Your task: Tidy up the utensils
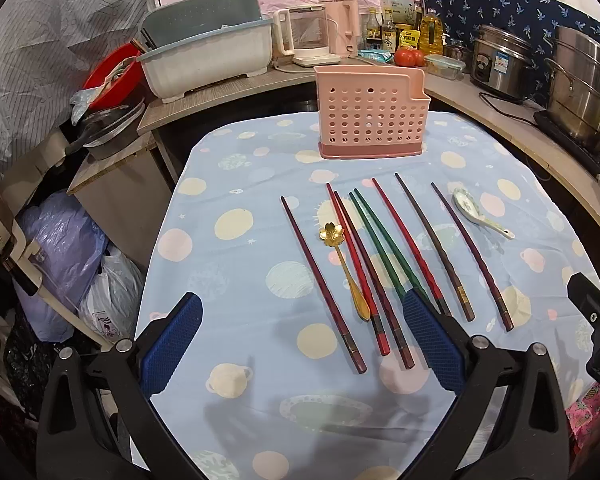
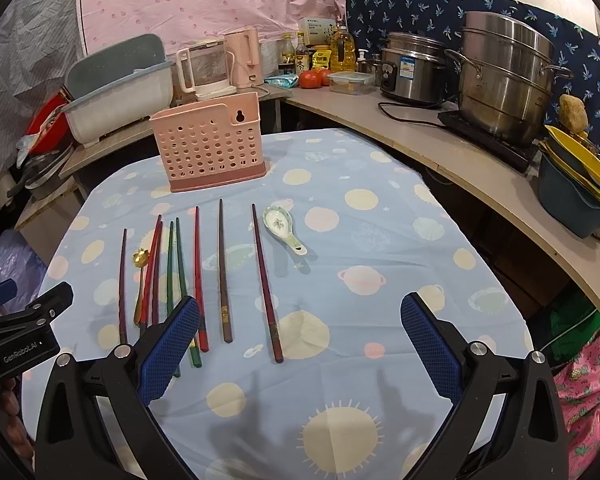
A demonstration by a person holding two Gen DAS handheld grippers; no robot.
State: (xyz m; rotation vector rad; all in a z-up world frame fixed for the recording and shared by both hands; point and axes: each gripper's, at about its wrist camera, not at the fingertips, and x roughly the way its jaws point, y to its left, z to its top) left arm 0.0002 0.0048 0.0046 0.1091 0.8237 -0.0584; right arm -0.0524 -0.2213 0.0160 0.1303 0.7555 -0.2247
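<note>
Both sets of my fingers are spread wide and hold nothing: the left gripper [image 1: 302, 338] hovers over the near ends of the chopsticks [image 1: 382, 264], the right gripper [image 2: 300, 340] over bare cloth beside them. On the counter [image 2: 380, 240], the chopsticks lie in a row with a gold spoon [image 1: 342, 264] among them and a ceramic spoon [image 2: 282, 228] to their right. A pink holder [image 1: 370, 118] stands upright behind them.

Perforated plastic holder [image 1: 372, 116], glossy ceramic spoon [image 2: 281, 227], cloth tablecloth [image 2: 360, 240]
</note>
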